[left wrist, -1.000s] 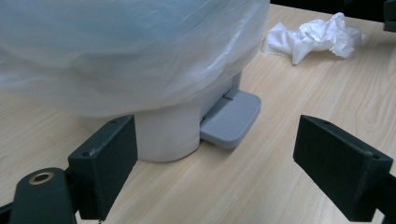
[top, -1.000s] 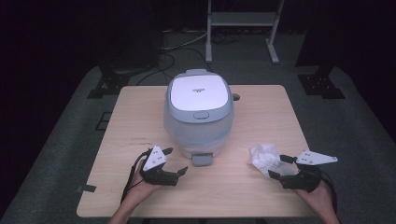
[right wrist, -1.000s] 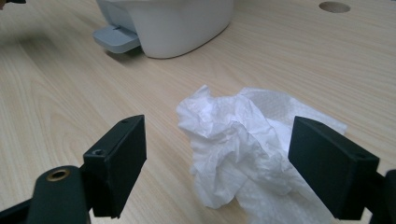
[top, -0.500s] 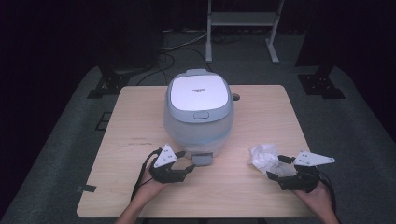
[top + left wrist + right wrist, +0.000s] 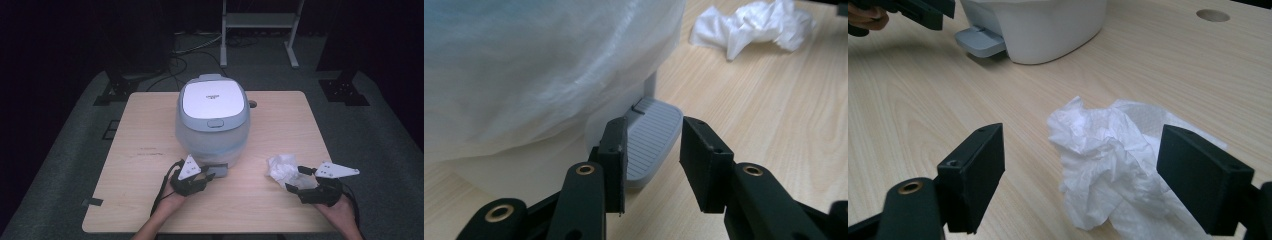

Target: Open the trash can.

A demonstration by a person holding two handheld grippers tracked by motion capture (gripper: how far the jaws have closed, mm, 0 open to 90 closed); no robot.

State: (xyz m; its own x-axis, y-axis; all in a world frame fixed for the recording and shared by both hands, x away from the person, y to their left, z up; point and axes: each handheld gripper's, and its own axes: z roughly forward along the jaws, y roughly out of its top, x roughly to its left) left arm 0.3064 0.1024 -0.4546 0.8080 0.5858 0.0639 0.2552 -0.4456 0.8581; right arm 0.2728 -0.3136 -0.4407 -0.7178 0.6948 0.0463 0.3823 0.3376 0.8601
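While the rice cooker (image 5: 212,120) stands near the middle of the bench (image 5: 145,130), its grey tab (image 5: 651,137) juts from the base toward the near edge. At that tab sits the left gripper (image 5: 651,160), its 2 jaws having just been closing, 1 on each side of the tab with a sliver of gap showing, so not clamped. Toward the near right corner lies a crumpled white tissue (image 5: 1110,165), with the right gripper (image 5: 1098,180) spread wide around it, not touching. A round hole (image 5: 1213,15) marks the bench beyond the cooker.
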